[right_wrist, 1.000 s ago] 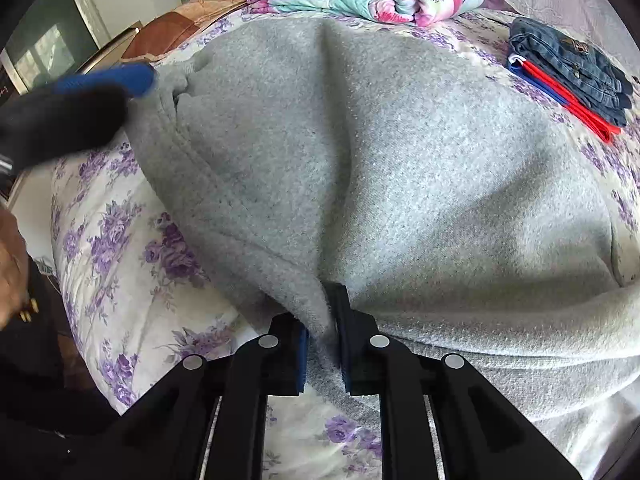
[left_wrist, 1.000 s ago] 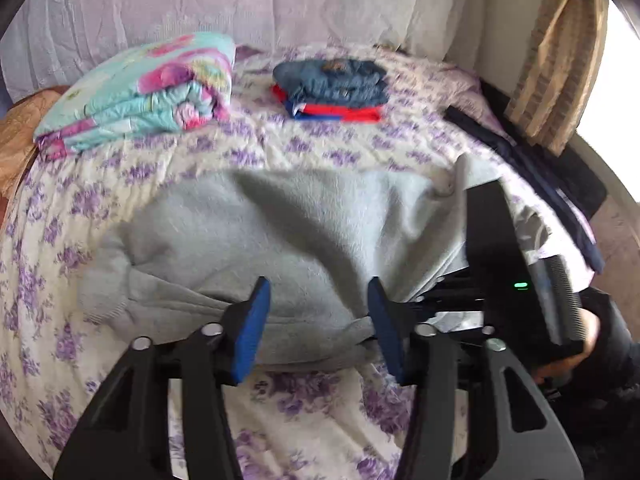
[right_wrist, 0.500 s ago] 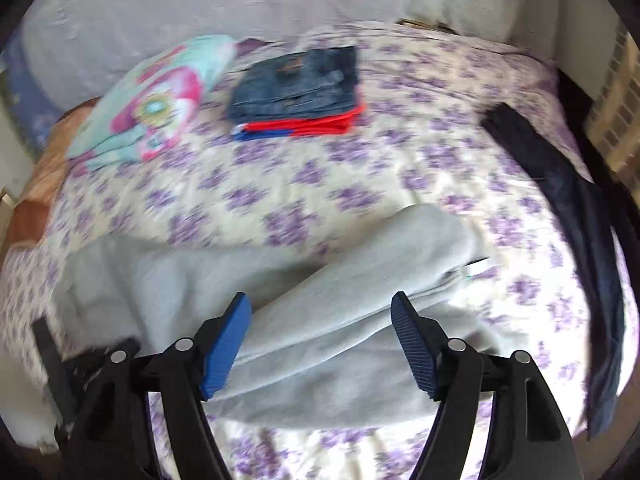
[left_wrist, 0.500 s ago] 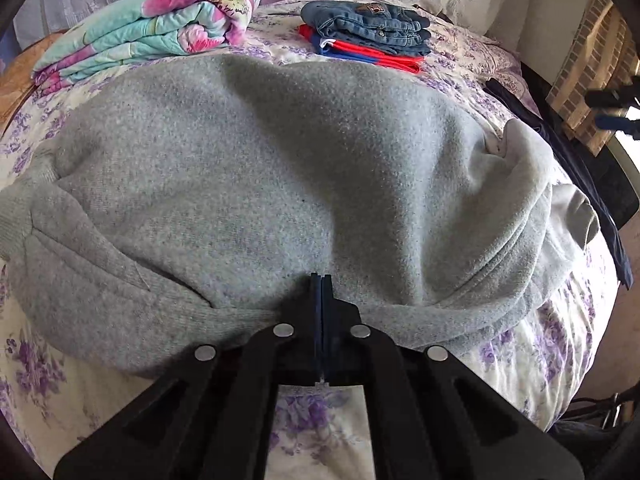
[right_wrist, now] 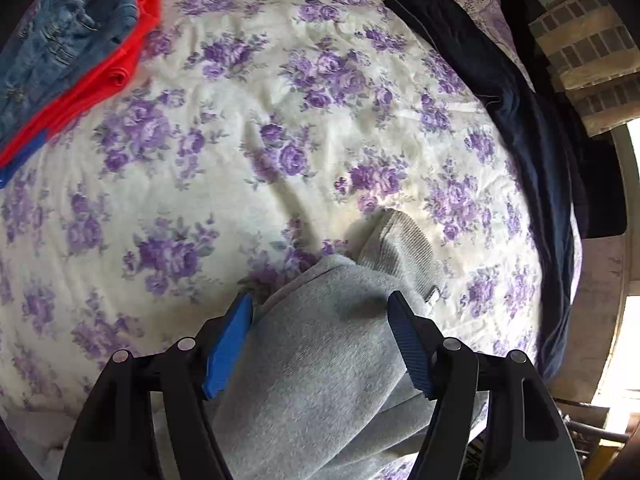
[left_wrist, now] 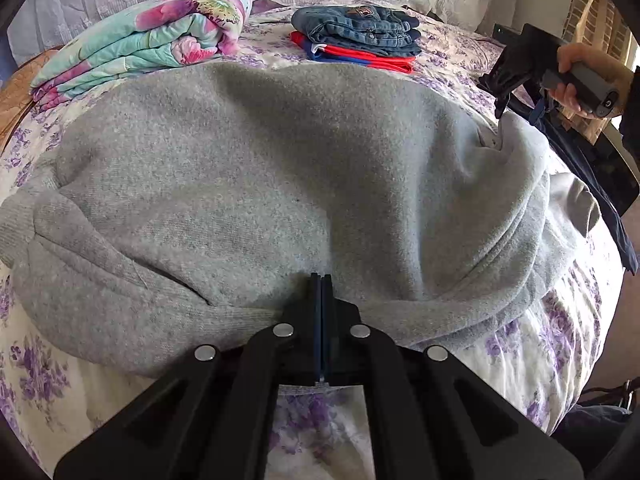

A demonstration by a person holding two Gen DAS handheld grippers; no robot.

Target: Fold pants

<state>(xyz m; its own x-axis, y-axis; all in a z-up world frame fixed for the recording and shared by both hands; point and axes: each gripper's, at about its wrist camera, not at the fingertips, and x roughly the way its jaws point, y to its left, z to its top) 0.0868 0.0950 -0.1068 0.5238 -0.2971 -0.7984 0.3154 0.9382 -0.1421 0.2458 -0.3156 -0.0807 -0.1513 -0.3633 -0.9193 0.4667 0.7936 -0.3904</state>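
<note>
Grey fleece pants [left_wrist: 280, 184] lie folded lengthwise across the flowered bed. My left gripper [left_wrist: 321, 280] is shut on the pants' near edge. In the left wrist view my right gripper [left_wrist: 505, 100] hovers at the pants' right end, held by a hand. In the right wrist view my right gripper [right_wrist: 320, 312] is open, its blue pads either side of the pants' cuffed end [right_wrist: 396, 244], not closed on it.
A folded floral quilt [left_wrist: 144, 36] and a stack of jeans and red clothes [left_wrist: 356, 36] lie at the back of the bed. Dark navy pants [right_wrist: 520, 120] lie along the right edge. Bare bedsheet [right_wrist: 260, 120] stretches beyond the cuff.
My right gripper let go of the pants' edge, opened, and moved to the right end over the cuff. My left gripper closed on the near edge and stays there.
</note>
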